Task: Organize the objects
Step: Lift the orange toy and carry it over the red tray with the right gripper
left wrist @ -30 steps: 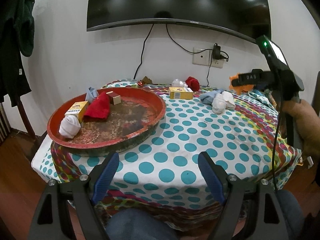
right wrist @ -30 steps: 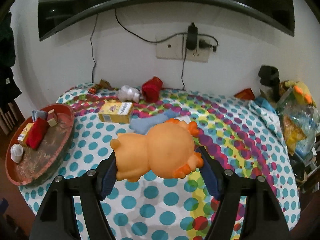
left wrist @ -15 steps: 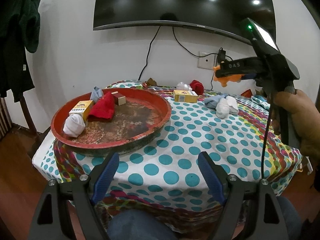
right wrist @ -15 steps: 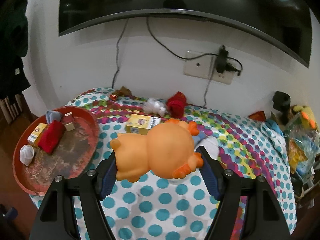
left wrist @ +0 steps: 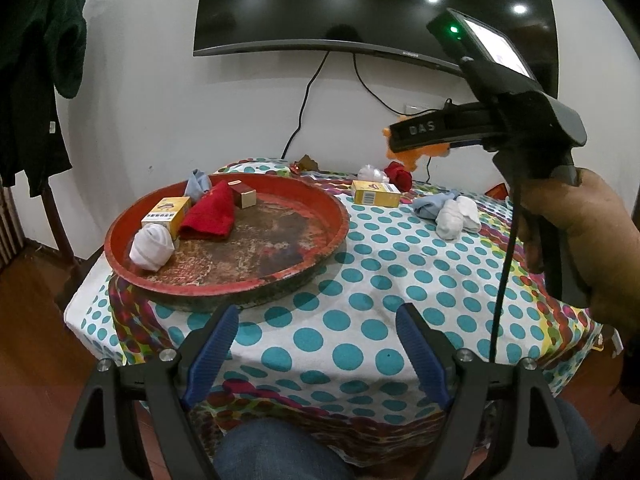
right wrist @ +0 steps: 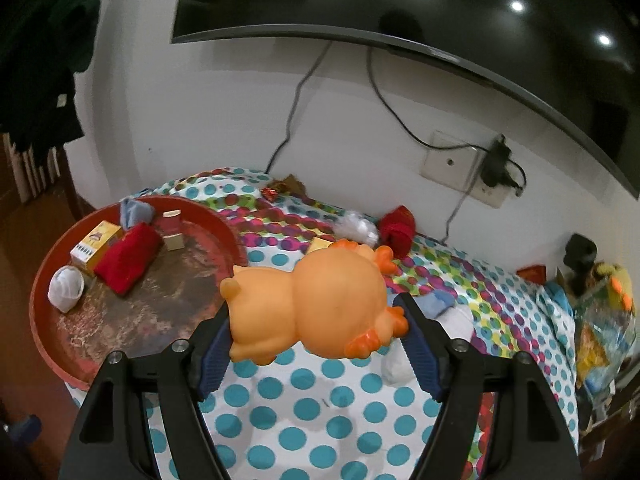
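My right gripper (right wrist: 316,308) is shut on an orange rubber toy animal (right wrist: 320,304), held in the air over the dotted tablecloth just right of the red round tray (right wrist: 38,300). From the left wrist view that toy (left wrist: 404,157) shows behind the right gripper's black body, with a hand on the handle. The tray (left wrist: 240,285) holds a yellow box (left wrist: 166,210), a red cloth (left wrist: 210,214), a white sock ball (left wrist: 152,246), a small brown box (left wrist: 244,198) and a blue cloth (left wrist: 198,184). My left gripper (left wrist: 316,312) is open with nothing in it, near the table's front edge.
On the cloth right of the tray lie a yellow box (left wrist: 376,194), a blue sock (left wrist: 430,204), white socks (left wrist: 456,216), a red sock (left wrist: 400,174) and a white wad (left wrist: 372,172). A bag of toys (right wrist: 604,320) sits at the far right. A knee (left wrist: 276,452) is below.
My right gripper has carried the orange toy leftward toward the tray and rolled a little. The left gripper has stayed about where it was.
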Available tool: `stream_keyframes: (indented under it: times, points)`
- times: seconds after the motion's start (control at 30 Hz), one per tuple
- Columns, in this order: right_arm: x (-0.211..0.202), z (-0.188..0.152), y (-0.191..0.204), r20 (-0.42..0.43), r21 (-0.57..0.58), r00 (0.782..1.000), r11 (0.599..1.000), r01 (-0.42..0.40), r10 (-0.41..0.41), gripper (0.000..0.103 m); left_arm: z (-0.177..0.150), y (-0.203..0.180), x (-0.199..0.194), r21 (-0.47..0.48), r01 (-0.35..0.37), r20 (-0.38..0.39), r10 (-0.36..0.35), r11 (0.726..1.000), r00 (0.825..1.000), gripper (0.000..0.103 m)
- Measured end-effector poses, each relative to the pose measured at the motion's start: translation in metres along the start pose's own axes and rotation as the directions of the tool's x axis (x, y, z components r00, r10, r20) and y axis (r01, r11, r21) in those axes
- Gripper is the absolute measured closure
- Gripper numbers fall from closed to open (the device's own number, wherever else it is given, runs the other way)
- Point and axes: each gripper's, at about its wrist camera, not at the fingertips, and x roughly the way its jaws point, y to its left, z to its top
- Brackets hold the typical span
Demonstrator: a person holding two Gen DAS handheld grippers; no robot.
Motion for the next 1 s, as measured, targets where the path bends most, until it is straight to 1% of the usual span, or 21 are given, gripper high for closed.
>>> stream_keyframes:
  times: [0.2, 0.43, 0.6, 0.7, 0.77, 0.83, 0.87, 0.93, 1.0]
  points:
    - [0.002, 0.004, 0.026, 0.004, -0.041, 1.0, 0.999, -0.026, 0.027, 0.029, 0.001, 0.003, -0.001, -0.012, -0.002, 0.005, 0.002, 1.0, 1.0, 0.02]
    - [0.011, 0.005, 0.054, -0.017, -0.082, 0.998, 0.994, -0.066, 0.065, 0.029, 0.004, 0.01, -0.004, -0.034, -0.011, 0.022, 0.012, 0.999, 1.0, 0.02]
    - [0.024, 0.006, 0.074, -0.039, -0.106, 0.995, 0.99, -0.094, 0.09, 0.029, 0.008, 0.022, -0.006, -0.077, -0.032, 0.048, 0.036, 0.997, 0.998, 0.02]
    - [0.032, 0.005, 0.087, -0.052, -0.121, 0.993, 0.986, -0.116, 0.11, 0.029, 0.01, 0.032, -0.009, -0.117, -0.064, 0.066, 0.072, 0.991, 0.995, 0.02]
    - [0.036, 0.001, 0.097, -0.067, -0.132, 0.987, 0.979, -0.152, 0.144, 0.029, 0.012, 0.039, -0.016, -0.148, -0.087, 0.101, 0.103, 0.985, 0.99, 0.02]
    - [0.039, -0.004, 0.108, -0.083, -0.144, 0.976, 0.967, -0.211, 0.201, 0.029, 0.014, 0.043, -0.025, -0.167, -0.093, 0.148, 0.118, 0.982, 0.982, 0.02]
    - [0.04, -0.006, 0.114, -0.092, -0.154, 0.971, 0.96, -0.233, 0.221, 0.029, 0.015, 0.043, -0.031, -0.167, -0.103, 0.174, 0.132, 0.981, 0.976, 0.02]
    - [0.041, -0.012, 0.126, -0.107, -0.183, 0.962, 0.946, -0.268, 0.252, 0.028, 0.016, 0.042, -0.036, -0.156, -0.117, 0.2, 0.147, 0.981, 0.969, 0.02]
    - [0.042, -0.016, 0.136, -0.125, -0.197, 0.945, 0.925, -0.324, 0.304, 0.028, 0.017, 0.042, -0.041, -0.151, -0.12, 0.221, 0.152, 0.981, 0.964, 0.02]
